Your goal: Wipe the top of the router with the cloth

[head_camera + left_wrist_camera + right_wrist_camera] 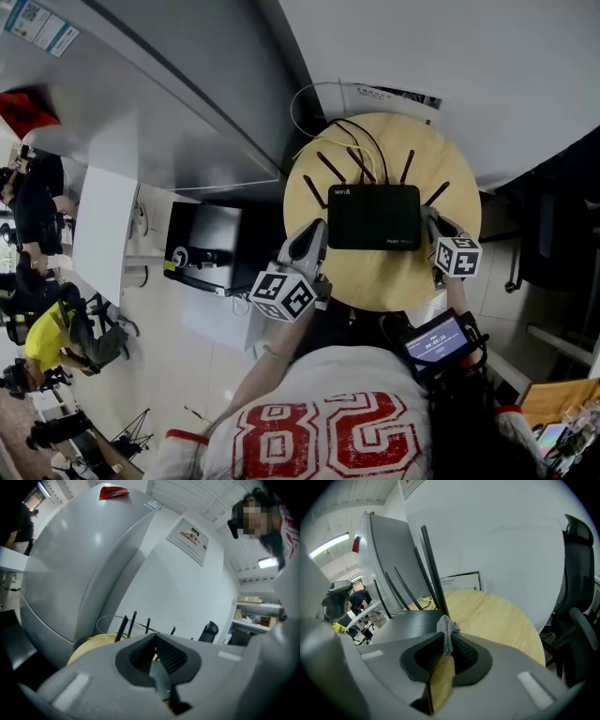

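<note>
Cloth (447, 632) is pinched in the right gripper (446, 641) at the right edge of the router (373, 217) on the bench (375, 281); the left gripper (157, 641), jaws together and empty, stands at its left; wiping judged hardly begun, the whole top outstanding.

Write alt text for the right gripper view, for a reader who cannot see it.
The right gripper pinches a grey cloth in its shut jaws, close to a black router on a round wooden table. The router's antennas stand up against a white wall; a black office chair is at right.
</note>
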Demonstrator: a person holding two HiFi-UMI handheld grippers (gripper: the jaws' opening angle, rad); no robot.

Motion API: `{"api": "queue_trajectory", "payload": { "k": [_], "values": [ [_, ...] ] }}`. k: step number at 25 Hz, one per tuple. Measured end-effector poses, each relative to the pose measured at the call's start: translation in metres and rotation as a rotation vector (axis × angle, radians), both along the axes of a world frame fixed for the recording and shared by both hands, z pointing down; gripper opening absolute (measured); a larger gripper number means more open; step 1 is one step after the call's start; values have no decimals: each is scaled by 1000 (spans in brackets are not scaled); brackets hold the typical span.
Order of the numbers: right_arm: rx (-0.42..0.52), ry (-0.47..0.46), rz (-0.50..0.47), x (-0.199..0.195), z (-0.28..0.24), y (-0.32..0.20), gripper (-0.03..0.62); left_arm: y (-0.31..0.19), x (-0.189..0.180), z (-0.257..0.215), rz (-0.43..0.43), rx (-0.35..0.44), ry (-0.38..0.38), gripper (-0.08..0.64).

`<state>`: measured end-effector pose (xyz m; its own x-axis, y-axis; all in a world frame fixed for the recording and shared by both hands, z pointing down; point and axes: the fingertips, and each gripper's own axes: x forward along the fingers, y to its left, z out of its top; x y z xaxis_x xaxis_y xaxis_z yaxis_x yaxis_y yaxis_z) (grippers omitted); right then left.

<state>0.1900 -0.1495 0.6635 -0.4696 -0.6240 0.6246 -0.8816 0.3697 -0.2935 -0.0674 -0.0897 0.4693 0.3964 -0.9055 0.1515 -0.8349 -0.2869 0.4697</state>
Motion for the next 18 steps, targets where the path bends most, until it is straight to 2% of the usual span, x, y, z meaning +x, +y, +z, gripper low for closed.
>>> {"api": "queue_trajectory", "payload": {
  "k": [7,18],
  "values": [
    [5,-22,-17,-4,-2,6,41,1,2,2,7,-7,-3,-5],
    [-32,-36,14,-3,4,50,41,2,21,3,84,-6,11,-5]
  ]
}}
